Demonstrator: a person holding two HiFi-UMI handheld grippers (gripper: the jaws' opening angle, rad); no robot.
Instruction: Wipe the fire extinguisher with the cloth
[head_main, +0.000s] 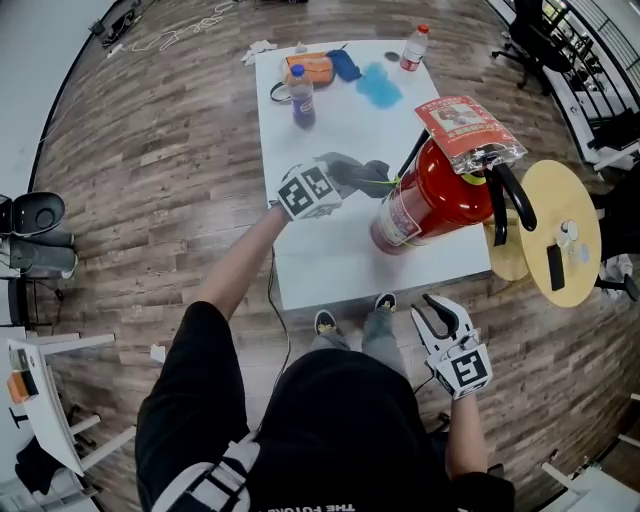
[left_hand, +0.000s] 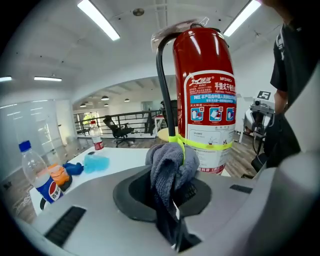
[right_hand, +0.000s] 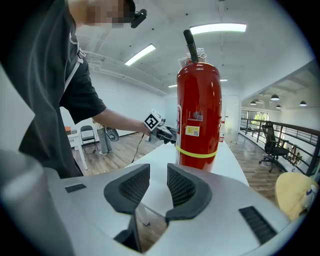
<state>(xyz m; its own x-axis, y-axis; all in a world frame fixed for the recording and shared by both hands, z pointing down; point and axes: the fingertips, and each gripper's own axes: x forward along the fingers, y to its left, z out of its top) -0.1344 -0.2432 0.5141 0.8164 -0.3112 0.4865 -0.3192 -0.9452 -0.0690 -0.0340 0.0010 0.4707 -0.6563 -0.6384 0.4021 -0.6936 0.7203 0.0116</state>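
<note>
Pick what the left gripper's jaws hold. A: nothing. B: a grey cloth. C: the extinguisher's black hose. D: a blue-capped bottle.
B: in the left gripper view the left gripper is shut on a grey cloth, bunched in front of the red fire extinguisher.

I see a black short-sleeved T-shirt with white shoulder stripes, blue jeans, dark pale-trimmed shoes. The left gripper and right gripper have pale grey shells, dark ribbed fingers, black-and-white marker cubes; a thin cable trails from the left one
</note>
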